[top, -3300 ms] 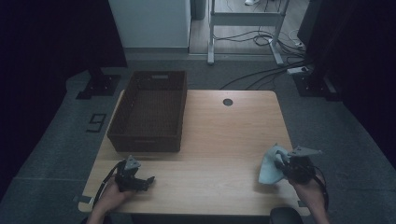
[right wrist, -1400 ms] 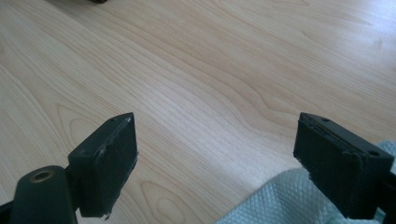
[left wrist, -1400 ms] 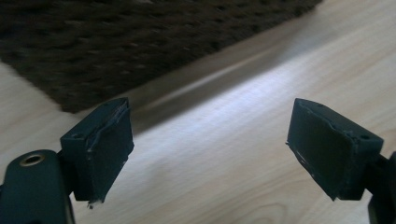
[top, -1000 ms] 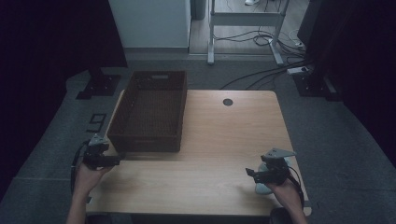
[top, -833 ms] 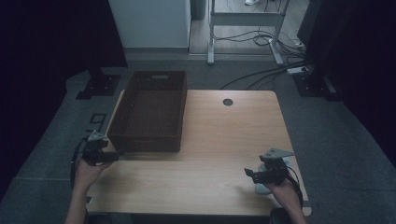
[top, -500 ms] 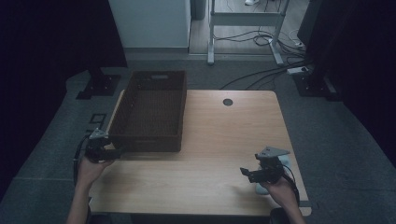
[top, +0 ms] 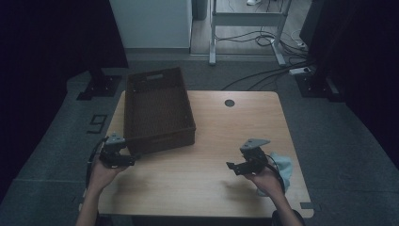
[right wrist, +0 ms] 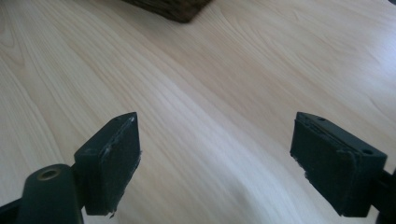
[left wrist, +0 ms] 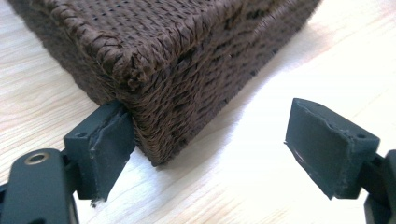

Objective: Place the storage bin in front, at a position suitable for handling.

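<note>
Resting on one table (top: 207, 141), one woven basket (top: 157, 110), one blue cloth (top: 282, 167), two grippers' fingers wide apart, empty.

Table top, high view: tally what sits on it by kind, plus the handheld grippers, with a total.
Woven brown basket: 1
Light blue cloth: 1
Handheld grippers: 2, left gripper and right gripper, both with jaws open and nothing between them
Total: 4

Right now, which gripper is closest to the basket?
The left gripper. Its jaws stand open at the basket's near corner, one jaw right against the weave. The right gripper hovers over bare table, well away.
</note>
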